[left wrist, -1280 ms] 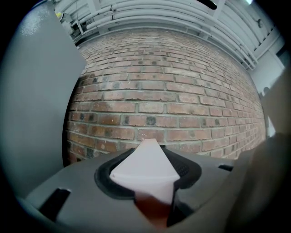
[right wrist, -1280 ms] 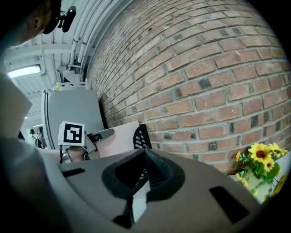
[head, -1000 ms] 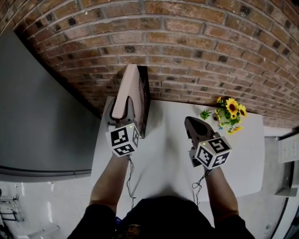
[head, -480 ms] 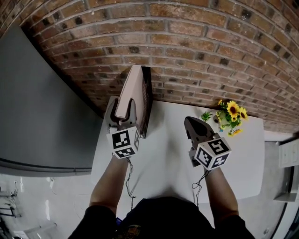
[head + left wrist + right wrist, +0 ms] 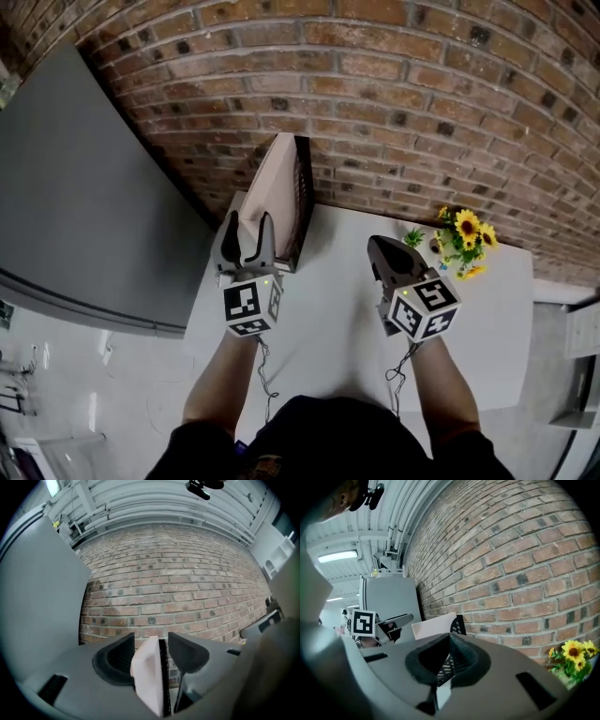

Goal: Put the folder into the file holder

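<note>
A pale pink folder (image 5: pixel 275 186) stands upright on its edge inside the black mesh file holder (image 5: pixel 302 202), against the brick wall at the table's back left. My left gripper (image 5: pixel 249 225) sits at the folder's near edge. Its jaws are opening, and the folder (image 5: pixel 147 677) shows between them with a gap on each side; the holder (image 5: pixel 162 667) is just right of it. My right gripper (image 5: pixel 380 246) hovers over the middle of the table, shut and empty. From the right gripper (image 5: pixel 449 637) view, folder (image 5: pixel 433 625) and holder (image 5: pixel 459 623) lie ahead.
The white table (image 5: pixel 328 309) ends at the brick wall (image 5: pixel 394 103). Yellow artificial flowers (image 5: pixel 466 234) sit at its back right. A tall grey cabinet (image 5: pixel 84 206) stands close against the table's left side.
The left gripper's jaws have spread off the folder and the gripper has drawn back slightly toward me. The folder stays standing in the holder. The right gripper has hardly moved.
</note>
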`<move>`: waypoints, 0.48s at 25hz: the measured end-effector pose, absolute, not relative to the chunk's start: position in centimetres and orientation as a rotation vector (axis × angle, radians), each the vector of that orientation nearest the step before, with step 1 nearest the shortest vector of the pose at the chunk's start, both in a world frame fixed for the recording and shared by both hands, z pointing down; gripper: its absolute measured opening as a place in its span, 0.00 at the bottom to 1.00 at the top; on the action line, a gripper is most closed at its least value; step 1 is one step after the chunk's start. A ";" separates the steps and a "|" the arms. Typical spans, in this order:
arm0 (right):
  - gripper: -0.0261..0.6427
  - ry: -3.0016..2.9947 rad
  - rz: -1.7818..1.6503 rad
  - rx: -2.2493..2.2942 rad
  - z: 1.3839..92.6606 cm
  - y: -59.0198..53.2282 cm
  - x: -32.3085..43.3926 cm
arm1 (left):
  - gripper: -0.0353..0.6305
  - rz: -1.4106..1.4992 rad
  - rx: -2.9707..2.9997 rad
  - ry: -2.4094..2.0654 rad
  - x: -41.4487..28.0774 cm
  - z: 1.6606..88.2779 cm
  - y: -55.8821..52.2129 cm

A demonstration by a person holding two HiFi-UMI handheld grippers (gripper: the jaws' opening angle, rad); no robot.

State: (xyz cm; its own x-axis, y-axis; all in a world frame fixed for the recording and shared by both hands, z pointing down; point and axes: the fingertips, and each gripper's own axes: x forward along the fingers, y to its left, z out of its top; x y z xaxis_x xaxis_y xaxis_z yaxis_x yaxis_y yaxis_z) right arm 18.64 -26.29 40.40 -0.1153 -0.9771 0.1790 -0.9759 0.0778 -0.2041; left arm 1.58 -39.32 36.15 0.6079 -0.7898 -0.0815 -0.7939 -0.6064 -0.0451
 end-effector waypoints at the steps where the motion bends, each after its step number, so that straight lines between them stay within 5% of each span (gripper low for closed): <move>1: 0.04 2.314 -0.423 -2.071 40.1 -25.9 18.5 | 0.37 0.082 -2.746 1.363 1.3 36.0 -38.4; 8: 0.04 2.412 -0.339 -1.958 37.8 -22.1 17.3 | 0.36 0.052 -2.765 1.400 0.3 35.7 -30.6; 12: 0.04 2.477 -0.309 -1.904 37.1 -19.5 16.5 | 0.20 0.019 -2.759 1.446 -0.5 35.8 -26.0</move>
State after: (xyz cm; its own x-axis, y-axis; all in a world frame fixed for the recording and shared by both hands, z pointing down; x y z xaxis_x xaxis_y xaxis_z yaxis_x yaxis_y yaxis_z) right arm 16.46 -19.50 37.13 -0.2642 -0.9573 0.1178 -0.9568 0.2448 -0.1566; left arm -0.48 -25.95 35.80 0.5691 -0.8220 -0.0229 -0.8223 -0.5688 -0.0178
